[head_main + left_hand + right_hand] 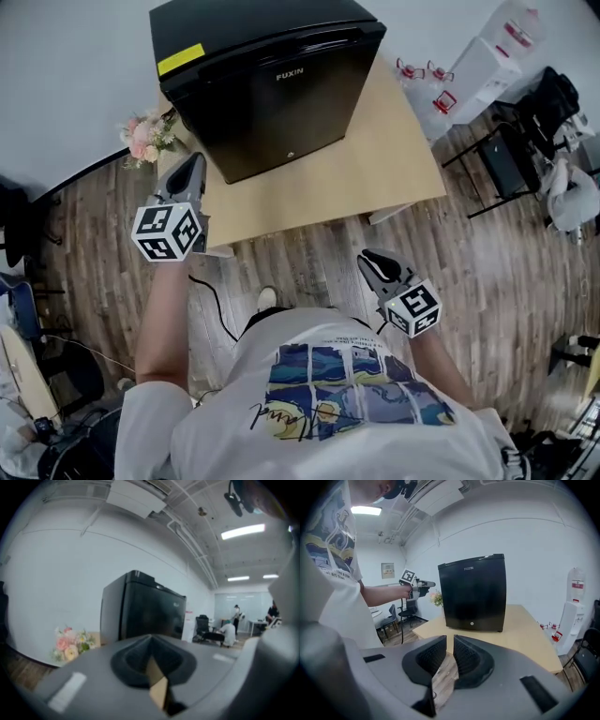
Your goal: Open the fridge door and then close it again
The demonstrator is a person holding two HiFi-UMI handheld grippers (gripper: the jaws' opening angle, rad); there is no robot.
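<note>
A black mini fridge (281,94) stands with its door shut on a light wooden table (384,159). My left gripper (192,165) is at the table's near left corner, level with the fridge's left side; its jaws are shut and empty. In the left gripper view the fridge (145,606) rises just beyond the left gripper (151,640). My right gripper (371,259) hangs lower, over the wooden floor short of the table. In its own view the right gripper (450,639) shows a narrow gap with nothing in it and faces the fridge (476,595). The left gripper (423,585) shows there beside the fridge.
A bunch of pink flowers (145,136) sits by the fridge's left side. White water dispensers (478,66) and black chairs (511,155) stand to the right of the table. A black cable (220,309) runs over the floor near the person's feet.
</note>
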